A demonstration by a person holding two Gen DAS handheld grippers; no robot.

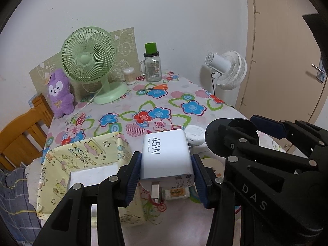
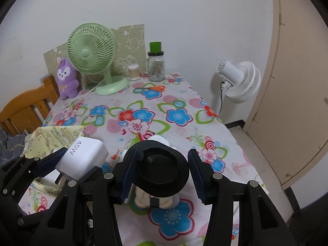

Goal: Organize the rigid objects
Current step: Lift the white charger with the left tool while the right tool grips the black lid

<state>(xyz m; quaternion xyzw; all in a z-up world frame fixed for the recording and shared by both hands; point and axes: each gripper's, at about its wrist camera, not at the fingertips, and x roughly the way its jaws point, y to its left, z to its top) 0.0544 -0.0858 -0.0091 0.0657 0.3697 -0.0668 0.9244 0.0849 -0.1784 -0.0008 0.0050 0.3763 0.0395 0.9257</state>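
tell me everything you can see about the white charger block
The white charger is a rounded, glossy plastic cube with "45W" printed in grey on one face and small markings on the plug face, where a metal prong sticks out toward the camera. It is tilted, off the table, clamped on two opposite sides between the blue pads of the left gripper, above the floral tablecloth.

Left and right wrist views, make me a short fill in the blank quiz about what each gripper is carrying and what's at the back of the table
1. The left gripper is shut on a white charger printed with the marking ____.
2. The round object between the fingers of the right gripper is coloured ____.
3. The desk fan standing beside the purple plush toy is coloured ____.
4. The glass jar at the back carries a ____ cap.

Missing words: 45W; black; green; green
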